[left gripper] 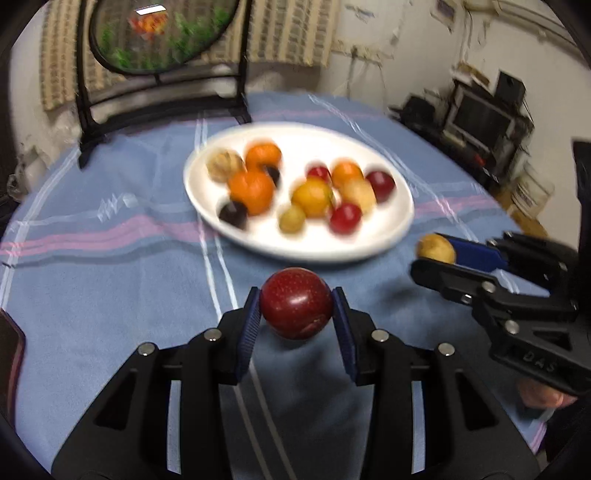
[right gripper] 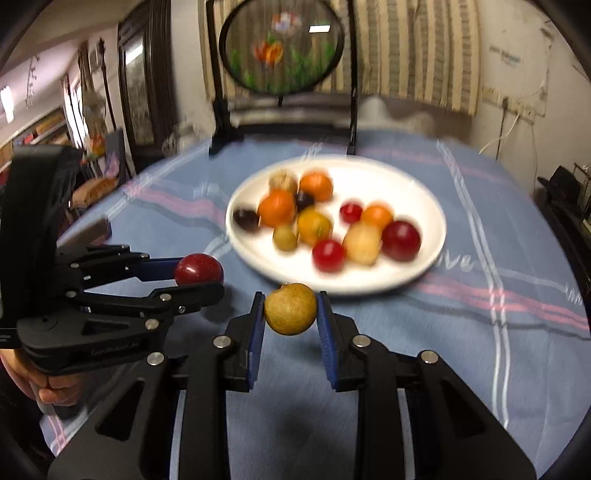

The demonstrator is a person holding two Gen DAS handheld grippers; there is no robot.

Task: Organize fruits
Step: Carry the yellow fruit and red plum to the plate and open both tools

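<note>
My left gripper [left gripper: 296, 304] is shut on a dark red plum [left gripper: 295, 302] and holds it above the blue cloth, just short of the white plate [left gripper: 384, 236]. My right gripper [right gripper: 290, 310] is shut on a small yellow-brown fruit [right gripper: 290, 308], also above the cloth near the plate's [right gripper: 436, 221] front rim. Each gripper shows in the other's view: the right one [left gripper: 434, 254] with its fruit [left gripper: 436, 249], the left one [right gripper: 201, 275] with the plum [right gripper: 198, 268]. The plate holds several oranges, red plums, dark and yellow fruits.
A black-framed round screen with a painted picture [left gripper: 162, 33] stands at the table's far edge behind the plate. The blue striped tablecloth [left gripper: 110, 258] covers the table. A dark object [left gripper: 11, 354] lies at the left edge. Shelves and a monitor [left gripper: 476, 114] stand beyond the table.
</note>
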